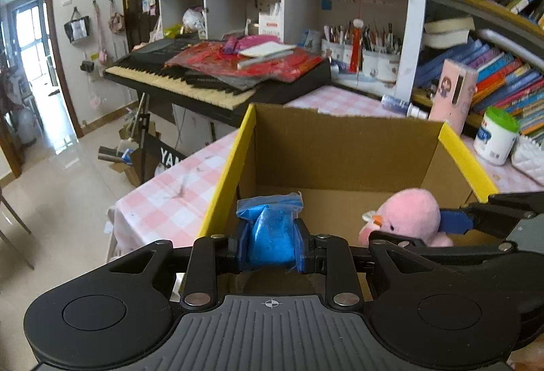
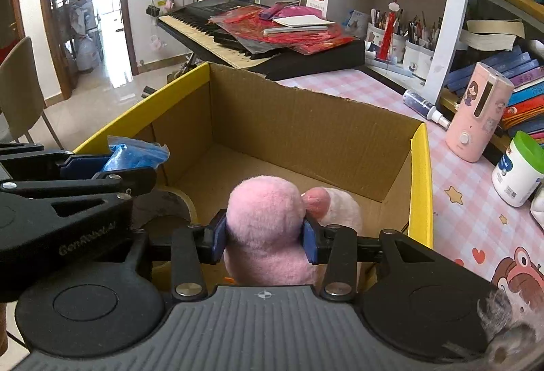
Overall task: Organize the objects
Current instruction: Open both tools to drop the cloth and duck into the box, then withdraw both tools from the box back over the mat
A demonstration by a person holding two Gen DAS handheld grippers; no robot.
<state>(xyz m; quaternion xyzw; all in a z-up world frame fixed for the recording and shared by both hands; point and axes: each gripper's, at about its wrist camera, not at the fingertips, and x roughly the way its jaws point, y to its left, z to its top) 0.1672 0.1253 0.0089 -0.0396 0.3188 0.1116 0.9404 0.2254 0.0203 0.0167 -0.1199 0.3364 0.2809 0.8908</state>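
Left wrist view: 1 blue bag (image 1: 270, 236), 1 pink plush (image 1: 408, 218), 1 box (image 1: 340, 146).

I count one box (image 2: 306, 126) on the table (image 2: 469, 201), one blue bag (image 1: 270, 235), one pink plush (image 2: 268, 228) and one tape roll (image 2: 170, 204). Beside the box stand one pink dispenser (image 2: 476, 112), one green-lidded tub (image 2: 516, 170) and one spray bottle (image 2: 425, 107).
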